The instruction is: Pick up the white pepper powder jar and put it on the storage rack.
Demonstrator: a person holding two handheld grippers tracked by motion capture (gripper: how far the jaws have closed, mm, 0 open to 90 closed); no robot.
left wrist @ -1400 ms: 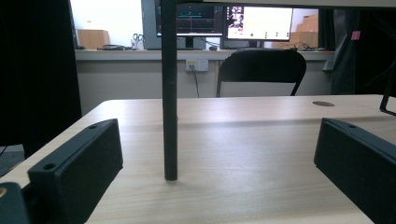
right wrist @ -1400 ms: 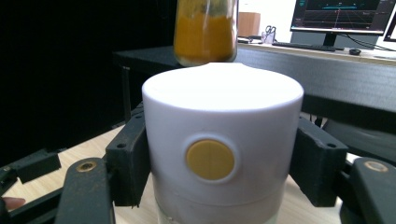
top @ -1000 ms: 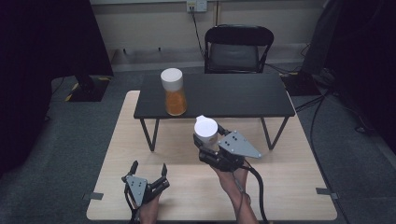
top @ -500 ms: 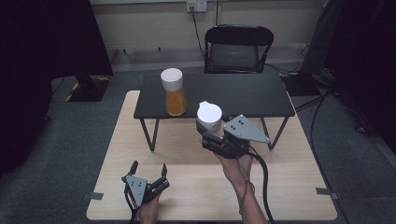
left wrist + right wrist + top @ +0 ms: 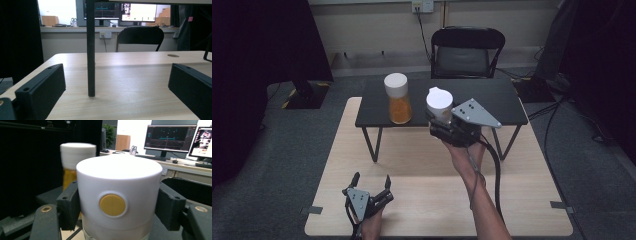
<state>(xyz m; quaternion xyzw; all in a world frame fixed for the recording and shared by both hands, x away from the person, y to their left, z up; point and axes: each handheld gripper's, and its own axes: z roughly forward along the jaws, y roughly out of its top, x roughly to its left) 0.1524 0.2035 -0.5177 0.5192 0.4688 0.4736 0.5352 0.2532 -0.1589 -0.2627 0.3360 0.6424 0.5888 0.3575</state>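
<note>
Right gripper (image 5: 443,121) held the white-capped jar (image 5: 439,103) at frame center, fingers (image 5: 68,205) clamped on both sides of its cap, above the front edge of the black bench (image 5: 492,95). The orange-filled jar (image 5: 397,98) stood at center left. Probably placing: keep it upright, lower it well apart from that jar. Left gripper (image 5: 371,187) sat lower left, fingers spread, empty.
</note>
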